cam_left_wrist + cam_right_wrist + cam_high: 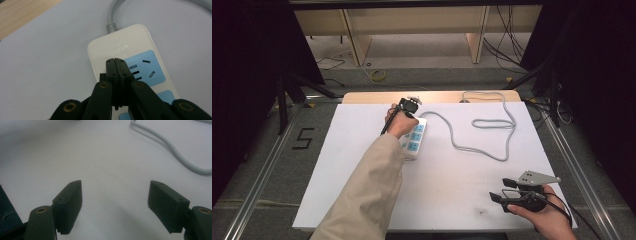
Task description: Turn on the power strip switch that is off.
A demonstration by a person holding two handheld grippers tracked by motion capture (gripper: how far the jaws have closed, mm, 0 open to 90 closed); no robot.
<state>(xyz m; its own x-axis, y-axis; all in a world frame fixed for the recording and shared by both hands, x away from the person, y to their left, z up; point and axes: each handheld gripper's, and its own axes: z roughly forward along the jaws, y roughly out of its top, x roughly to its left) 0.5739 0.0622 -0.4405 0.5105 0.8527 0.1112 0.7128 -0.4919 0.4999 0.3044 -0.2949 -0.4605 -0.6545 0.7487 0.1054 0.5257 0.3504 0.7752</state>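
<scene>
The power strip [414,137] lies near the table's [362,200] far edge. The left gripper [115,62], jaws closed and empty, hovers over its blank end. The right gripper [115,205] rests wide open near the right front corner. The strip looks rigid and light, best gripped across its narrow sides; its cable [492,135] is flexible.

left sleeve [362,190]: beige, long, loose, entering from 6 o'clock
left gripper [115,65]: black jaws, brass-coloured rivets
right gripper [502,190]: black body, grey three-cornered plate [534,177] at 12 o'clock, black cable [562,210] trailing
trousers [7,212]: blue denim, at 8 o'clock
</scene>
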